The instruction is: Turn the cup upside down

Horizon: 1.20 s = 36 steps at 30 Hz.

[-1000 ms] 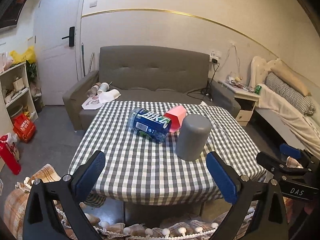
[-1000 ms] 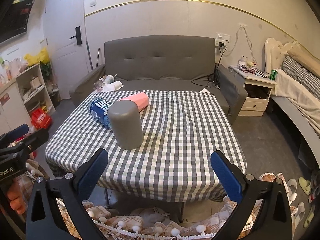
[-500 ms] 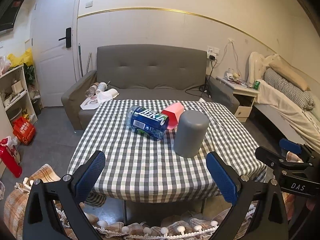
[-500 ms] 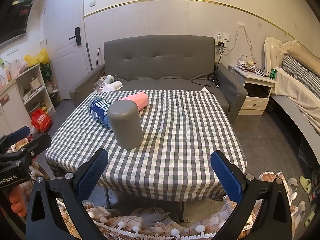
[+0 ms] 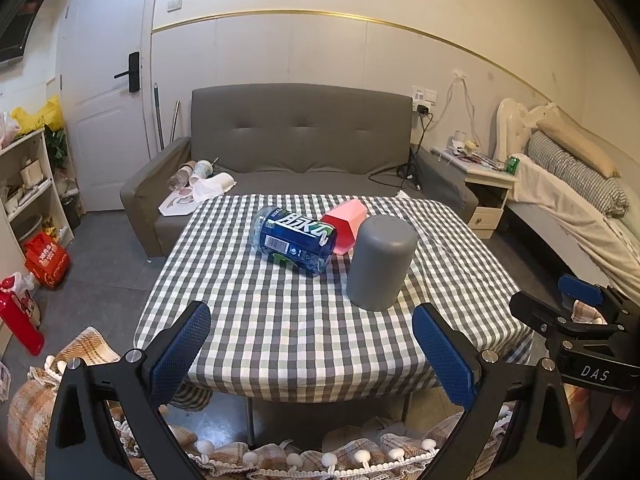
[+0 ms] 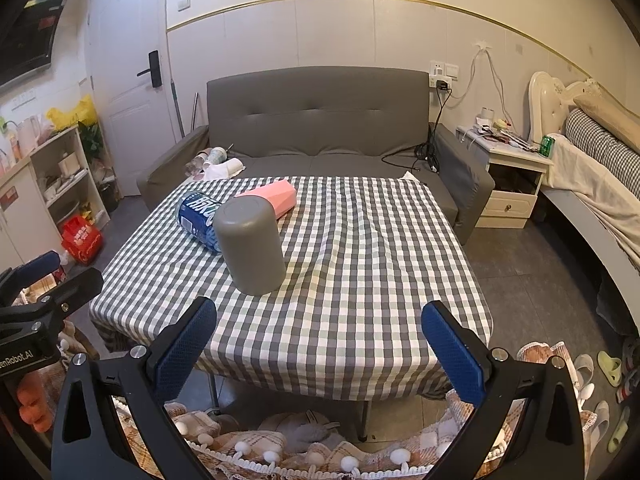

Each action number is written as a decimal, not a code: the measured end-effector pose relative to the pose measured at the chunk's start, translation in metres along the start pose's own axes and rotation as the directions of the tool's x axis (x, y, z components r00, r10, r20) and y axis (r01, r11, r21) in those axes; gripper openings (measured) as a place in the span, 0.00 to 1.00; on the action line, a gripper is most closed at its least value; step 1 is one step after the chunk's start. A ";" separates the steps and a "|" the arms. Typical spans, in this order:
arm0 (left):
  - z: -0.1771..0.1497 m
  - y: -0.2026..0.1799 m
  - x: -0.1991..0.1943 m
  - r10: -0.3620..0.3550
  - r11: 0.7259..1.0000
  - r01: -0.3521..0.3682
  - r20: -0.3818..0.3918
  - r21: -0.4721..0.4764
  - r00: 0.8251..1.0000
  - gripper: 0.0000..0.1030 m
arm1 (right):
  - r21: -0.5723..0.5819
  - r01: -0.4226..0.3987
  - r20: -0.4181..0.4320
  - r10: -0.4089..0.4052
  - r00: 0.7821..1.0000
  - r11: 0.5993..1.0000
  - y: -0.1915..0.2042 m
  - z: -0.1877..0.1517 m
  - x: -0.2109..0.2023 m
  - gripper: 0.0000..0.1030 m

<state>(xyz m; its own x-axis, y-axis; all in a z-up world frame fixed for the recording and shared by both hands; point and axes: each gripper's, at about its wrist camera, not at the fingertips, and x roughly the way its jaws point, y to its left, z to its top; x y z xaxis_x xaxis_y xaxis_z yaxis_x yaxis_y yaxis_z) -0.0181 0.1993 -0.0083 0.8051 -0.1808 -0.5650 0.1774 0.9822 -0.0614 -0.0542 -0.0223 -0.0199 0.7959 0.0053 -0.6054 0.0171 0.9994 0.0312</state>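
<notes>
A grey cup (image 5: 381,262) stands upside down, closed end up, on the checked tablecloth (image 5: 280,320); it also shows in the right wrist view (image 6: 251,244). My left gripper (image 5: 312,350) is open and empty, held off the table's near edge, well short of the cup. My right gripper (image 6: 319,346) is open and empty, also off the near edge, with the cup ahead and to its left. The right gripper's body shows at the left wrist view's right edge (image 5: 576,332).
A blue bottle (image 5: 294,240) lies on its side behind the cup, with a pink cup (image 5: 347,224) lying behind that. A grey sofa (image 5: 300,152) stands beyond the table, a nightstand (image 6: 512,184) and bed (image 6: 600,184) at the right, shelves (image 5: 28,184) at the left.
Both grippers have drawn back slightly from the table, the left one more. The cup, bottle and pink cup have not moved.
</notes>
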 end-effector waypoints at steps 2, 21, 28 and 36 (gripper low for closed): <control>0.000 0.001 0.000 0.006 1.000 -0.006 0.004 -0.001 1.000 1.00 | -0.001 0.001 -0.002 -0.001 1.000 1.000 0.000 0.000 0.000 1.00; 0.000 0.003 -0.001 0.007 1.000 -0.007 0.007 -0.004 1.000 1.00 | -0.004 0.008 -0.009 -0.008 1.000 1.000 0.001 0.000 0.002 1.00; 0.000 0.003 -0.001 0.007 1.000 -0.007 0.005 -0.003 1.000 1.00 | -0.005 0.008 -0.010 -0.008 1.000 1.000 0.002 0.000 0.003 1.00; 0.000 0.003 -0.001 0.008 1.000 -0.007 0.005 -0.002 1.000 1.00 | -0.006 0.007 -0.010 -0.007 1.000 1.000 0.002 0.000 0.003 1.00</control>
<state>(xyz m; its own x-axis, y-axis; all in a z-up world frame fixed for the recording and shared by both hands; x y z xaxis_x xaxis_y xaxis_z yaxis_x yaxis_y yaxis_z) -0.0189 0.2029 -0.0080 0.8094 -0.1736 -0.5610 0.1701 0.9837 -0.0590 -0.0519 -0.0205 -0.0218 0.7895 -0.0014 -0.6137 0.0193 0.9996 0.0225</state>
